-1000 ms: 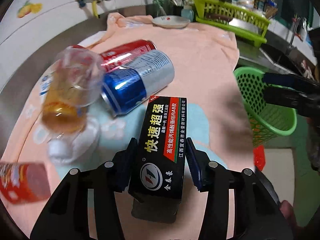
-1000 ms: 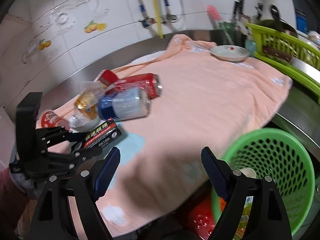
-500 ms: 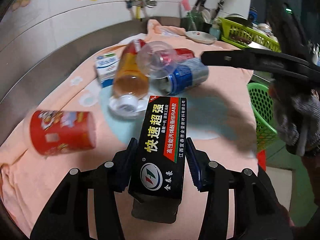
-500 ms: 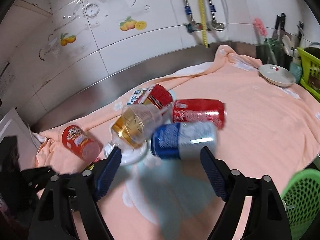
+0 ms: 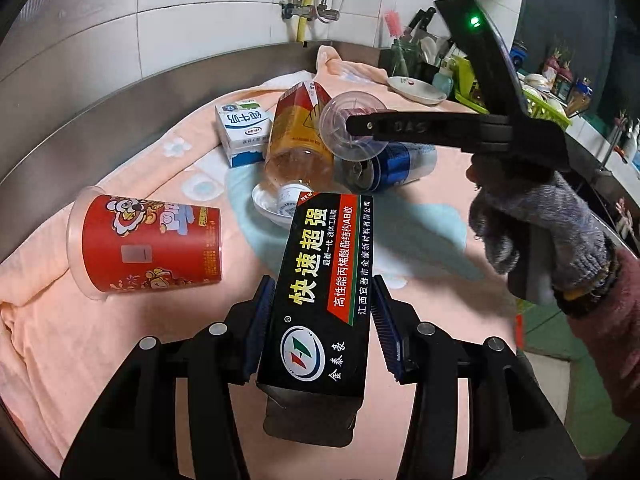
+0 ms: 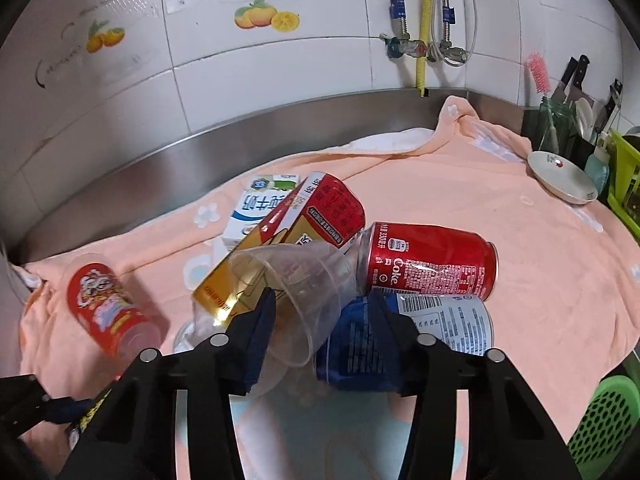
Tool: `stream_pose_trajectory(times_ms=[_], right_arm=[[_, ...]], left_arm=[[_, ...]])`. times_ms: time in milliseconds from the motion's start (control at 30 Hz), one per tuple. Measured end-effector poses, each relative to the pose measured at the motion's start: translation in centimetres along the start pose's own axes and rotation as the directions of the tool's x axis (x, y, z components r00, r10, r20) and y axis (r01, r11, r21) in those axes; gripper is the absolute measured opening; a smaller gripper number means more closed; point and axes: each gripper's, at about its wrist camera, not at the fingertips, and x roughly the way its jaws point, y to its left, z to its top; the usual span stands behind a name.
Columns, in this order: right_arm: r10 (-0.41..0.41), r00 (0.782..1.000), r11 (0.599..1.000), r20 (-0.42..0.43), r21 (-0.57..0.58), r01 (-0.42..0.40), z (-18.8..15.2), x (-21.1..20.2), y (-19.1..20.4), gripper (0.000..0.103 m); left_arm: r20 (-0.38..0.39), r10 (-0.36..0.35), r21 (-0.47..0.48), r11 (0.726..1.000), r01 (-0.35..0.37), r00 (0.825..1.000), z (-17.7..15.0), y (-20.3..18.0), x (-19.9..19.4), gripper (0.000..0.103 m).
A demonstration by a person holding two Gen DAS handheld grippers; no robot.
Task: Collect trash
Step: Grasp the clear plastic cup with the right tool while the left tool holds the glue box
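1. a red paper cup (image 5: 150,242) lies on its side at the far left of the peach towel (image 5: 120,344), its clear rim facing left and its base facing right, so its long axis runs left to right; its inside is not visible
2. the left gripper (image 5: 318,330) is clamped on a black glue box (image 5: 324,292), one blue pad on each long side; the box's long axis runs straight away from the camera along the fingers, its near end flap hanging open below the pads and its far end over the pile
3. behind the box a white milk carton (image 5: 244,132) rests on the towel, touching a plastic bottle (image 5: 298,140) with a red and yellow label; the bottle lies neck toward the camera, with amber liquid inside, and its white cap end rests at a small white dish (image 5: 266,204)
4. a clear plastic cup (image 6: 296,292) lies tilted on the bottle, mouth toward the right wrist camera and nothing visible inside; the right gripper (image 6: 322,314) is half open with its left pad at the cup's wall and its right pad in front of the blue can (image 6: 404,336), so i cannot tell whether it grips the cup
5. the blue can and a red coke can (image 6: 430,258) lie side by side, long axes left to right
6. a green mesh basket (image 6: 604,420) sits at the lower right, contents hidden
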Motion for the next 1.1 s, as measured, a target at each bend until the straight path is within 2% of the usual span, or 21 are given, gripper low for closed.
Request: stream_pose_trajectory(times_ms=[67, 200, 467, 733, 933, 1100], right_arm=[[-0.011, 1.000, 1.000, 0.005, -0.003, 0.011, 0.0, 0.1, 0.0, 0.030], [-0.023, 1.000, 1.000, 0.010, 0.004, 0.023, -0.1, 0.0, -0.2, 0.007], [0.008, 0.999, 0.999, 0.041, 0.045, -0.010, -0.6, -1.3, -1.0, 0.006], [0.010, 0.994, 0.999, 0.109, 0.049, -0.015, -2.9, -7.2, -2.3, 0.006], [-0.101, 0.990, 0.989, 0.097, 0.122, 0.089, -7.0, -12.1, -7.3, 0.006], [-0.255, 0.967, 0.952, 0.014, 0.177, 0.249, -11.3, -15.0, -13.0, 0.006]], left_arm=[[0.002, -0.003, -0.003, 1.000, 0.003, 1.000, -0.1, 0.0, -0.1, 0.048], [0.004, -0.003, -0.012, 1.000, 0.003, 1.000, -0.2, 0.1, -0.2, 0.048], [0.011, -0.014, -0.013, 1.000, 0.014, 1.000, -0.1, -0.1, -0.3, 0.048], [0.025, -0.043, 0.009, 0.999, 0.042, 0.999, 0.6, -1.4, -0.5, 0.048], [0.043, -0.098, 0.064, 0.993, 0.095, 0.994, 1.5, -4.6, -0.5, 0.048], [0.036, -0.160, 0.116, 0.981, 0.154, 0.987, 2.4, -8.2, 0.3, 0.048]])
